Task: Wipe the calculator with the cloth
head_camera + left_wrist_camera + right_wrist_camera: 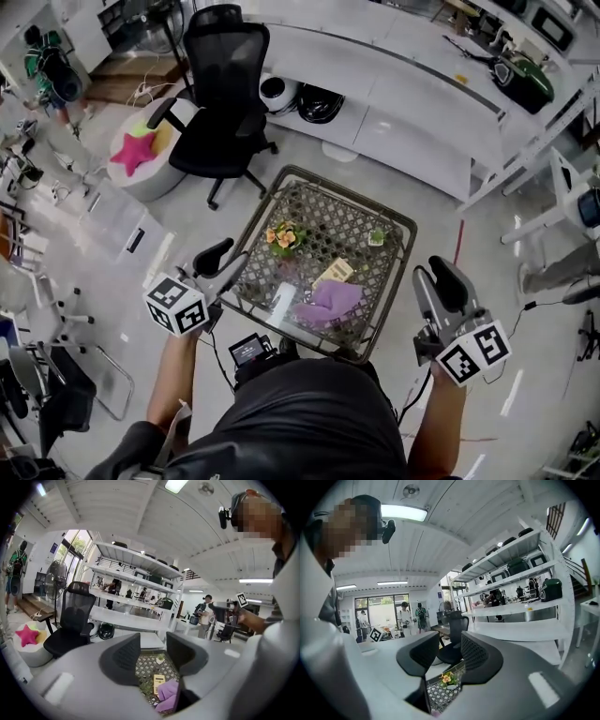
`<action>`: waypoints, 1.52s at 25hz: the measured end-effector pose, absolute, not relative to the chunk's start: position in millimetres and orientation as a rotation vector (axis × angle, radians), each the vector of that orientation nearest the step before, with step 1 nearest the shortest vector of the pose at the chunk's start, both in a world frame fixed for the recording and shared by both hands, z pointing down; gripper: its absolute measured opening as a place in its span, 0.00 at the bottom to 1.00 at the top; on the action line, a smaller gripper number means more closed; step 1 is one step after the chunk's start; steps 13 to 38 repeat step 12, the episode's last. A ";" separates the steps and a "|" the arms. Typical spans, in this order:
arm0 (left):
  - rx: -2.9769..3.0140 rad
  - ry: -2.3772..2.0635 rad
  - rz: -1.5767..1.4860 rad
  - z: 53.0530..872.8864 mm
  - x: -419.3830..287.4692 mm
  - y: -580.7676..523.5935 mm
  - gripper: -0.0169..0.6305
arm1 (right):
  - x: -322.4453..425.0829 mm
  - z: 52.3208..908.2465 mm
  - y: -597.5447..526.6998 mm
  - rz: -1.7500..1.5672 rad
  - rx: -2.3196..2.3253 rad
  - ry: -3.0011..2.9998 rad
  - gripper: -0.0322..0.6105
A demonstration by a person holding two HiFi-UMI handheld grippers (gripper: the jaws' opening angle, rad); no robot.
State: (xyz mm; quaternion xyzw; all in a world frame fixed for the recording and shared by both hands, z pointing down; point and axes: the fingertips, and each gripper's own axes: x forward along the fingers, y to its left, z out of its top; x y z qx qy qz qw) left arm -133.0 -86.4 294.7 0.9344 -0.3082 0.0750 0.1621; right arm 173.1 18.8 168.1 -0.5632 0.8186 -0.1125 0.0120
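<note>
A cream calculator (335, 271) lies on the small lattice-topped table (394, 225), and a purple cloth (330, 302) lies bunched just in front of it, touching its near end. My left gripper (223, 259) is held up beside the table's left edge, open and empty. My right gripper (437, 284) is raised off the table's right side, also open with nothing between its jaws. In the left gripper view the calculator (159, 683) and the cloth (168, 693) show low down between the jaws. The right gripper view looks level across the room, with only the table's lattice (440, 694) below.
A pot of orange flowers (284, 236) stands at the table's left, and a small green plant (376, 238) at its far right. A black office chair (220, 103) and a pouf with a pink star cushion (134, 151) stand beyond. A long white counter (403, 94) runs behind.
</note>
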 end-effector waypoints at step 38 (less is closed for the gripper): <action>2.645 -0.868 0.207 304.0 -145.9 -84.5 0.38 | 163.3 173.2 18.2 -0.373 -1.804 2.538 0.26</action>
